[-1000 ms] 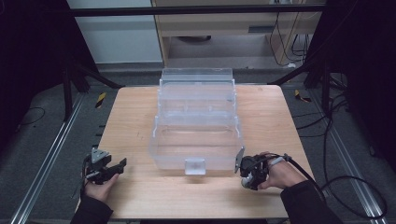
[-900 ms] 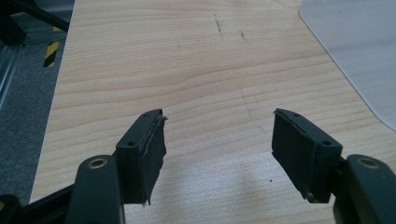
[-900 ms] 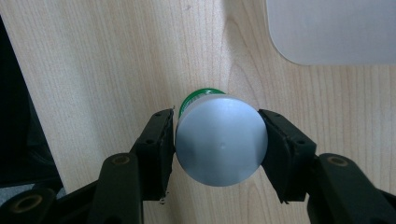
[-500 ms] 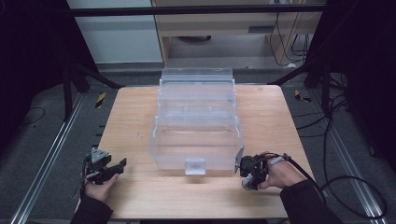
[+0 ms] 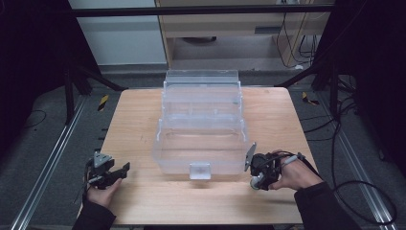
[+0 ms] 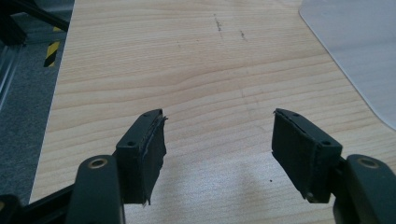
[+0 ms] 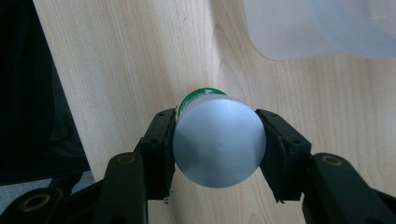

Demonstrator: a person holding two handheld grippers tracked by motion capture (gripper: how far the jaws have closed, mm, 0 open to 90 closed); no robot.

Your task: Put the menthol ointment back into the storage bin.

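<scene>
From the high view we look down on a pale wooden table with a smooth grained top, standing on grey carpet, with metal rails along both sides, black frame posts, and a beige cabinet and loose cables toward twelve o'clock. At the table's centre sits a clear plastic tiered box, stepped in open trays with rounded corners and a small latch on its six o'clock face. At about seven o'clock the left gripper rests in a hand near the table edge, well apart from the box. At about five o'clock the right gripper lies in the other hand, just beside the box's near corner. In the left gripper view we see its black, rubber-padded jaws spread wide over bare wood, with a frosted corner of the box at two o'clock. In the right gripper view the jaws pinch a small round jar with a smooth grey cap and a green rim, over the wood, with the translucent box at one o'clock.
</scene>
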